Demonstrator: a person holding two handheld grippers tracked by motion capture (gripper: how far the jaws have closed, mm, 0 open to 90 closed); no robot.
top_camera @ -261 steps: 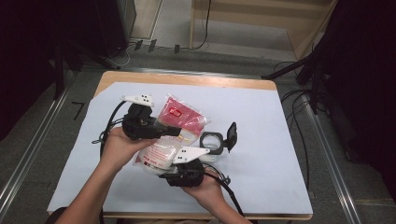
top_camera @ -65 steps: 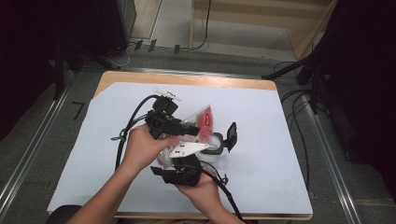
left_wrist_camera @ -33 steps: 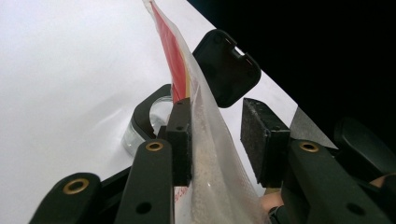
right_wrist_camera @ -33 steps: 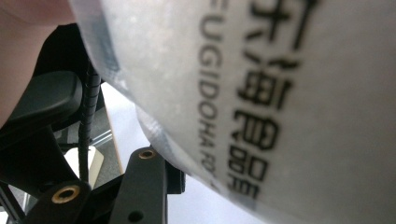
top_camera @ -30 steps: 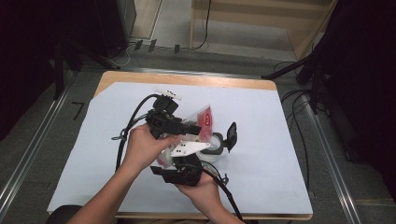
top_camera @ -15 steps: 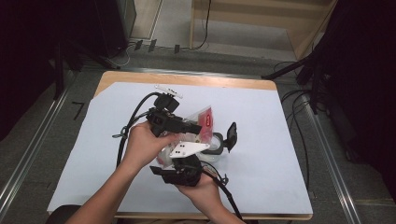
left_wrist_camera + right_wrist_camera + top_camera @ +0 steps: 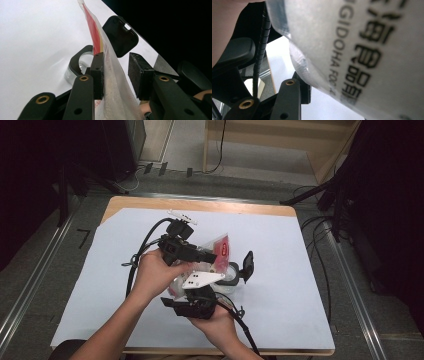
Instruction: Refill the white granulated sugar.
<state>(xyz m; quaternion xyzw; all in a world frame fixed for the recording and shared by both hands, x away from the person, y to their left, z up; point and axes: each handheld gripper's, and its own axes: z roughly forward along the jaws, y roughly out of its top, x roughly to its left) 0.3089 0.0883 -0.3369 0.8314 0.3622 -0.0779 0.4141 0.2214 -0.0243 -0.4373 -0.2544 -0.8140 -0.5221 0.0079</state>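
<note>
A clear plastic bag [image 7: 220,251] with a red label and white grains stands on edge above the table, tipped toward a small clear jar [image 7: 231,275] whose black flip lid [image 7: 247,262] is open. In the left gripper view the bag [image 7: 110,75] runs between my jaws: one pad [image 7: 98,75] touches it, and the other pad [image 7: 138,75] stands a little off it. My left gripper [image 7: 207,257] points right, toward the jar [image 7: 77,62]. My right gripper [image 7: 200,290] comes up from below. Its visible pad [image 7: 304,88] lies against the printed bag [image 7: 352,55], which hides the other jaw.
A white sheet [image 7: 305,270] covers the wooden table. Cables trail from both grippers across its left and front parts. Dark equipment and floor cables lie beyond the right edge, and a metal rail runs along the left.
Since the oldest frame the left gripper has shifted right and the bag has risen from lying flat to standing on edge by the jar. Nothing has visibly changed in the last second.
</note>
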